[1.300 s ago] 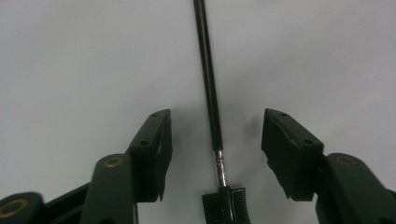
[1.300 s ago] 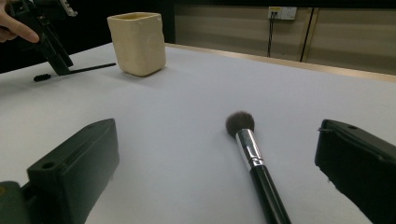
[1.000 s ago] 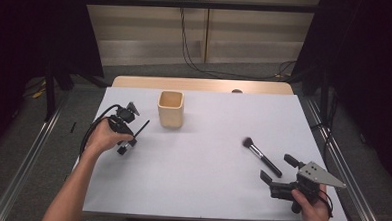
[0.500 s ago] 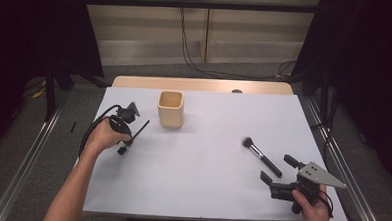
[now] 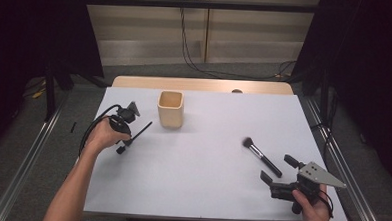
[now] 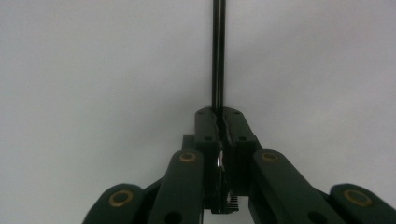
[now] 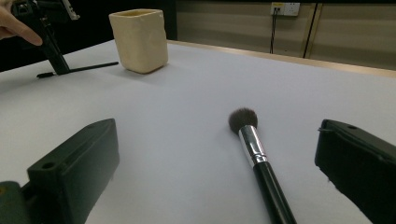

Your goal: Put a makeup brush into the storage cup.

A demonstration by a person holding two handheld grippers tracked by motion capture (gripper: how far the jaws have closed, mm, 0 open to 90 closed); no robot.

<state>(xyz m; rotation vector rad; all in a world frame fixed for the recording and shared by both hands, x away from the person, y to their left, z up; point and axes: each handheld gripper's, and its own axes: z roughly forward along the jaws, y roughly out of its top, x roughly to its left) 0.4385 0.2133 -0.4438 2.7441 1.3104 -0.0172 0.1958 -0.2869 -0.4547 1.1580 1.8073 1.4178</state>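
The left claw (image 5: 127, 140) is clenched on a thin black stick (image 5: 140, 132), and its jaws have just been closing on it. In the left gripper view the two jaws stand pressed together with the stick (image 6: 218, 56) pinched between them and running straight away from them over the white bench (image 6: 93, 70). In the high view the stick lies low over the bench, its far end pointing toward the beige cup (image 5: 170, 109), which stands upright just beside it. The person's left hand (image 5: 103, 135) holds this claw near the left edge of the bench (image 5: 206, 181).

The right claw (image 5: 276, 170) is released: its jaws stand wide apart and nothing is between the pads. It rests near the right front corner of the bench. Just before it lies a makeup brush (image 7: 254, 154) with a black handle and a silver ferrule, flat on the bench, its dark bristles pointing away from the claw. The brush is well apart from the cup (image 7: 138, 39).
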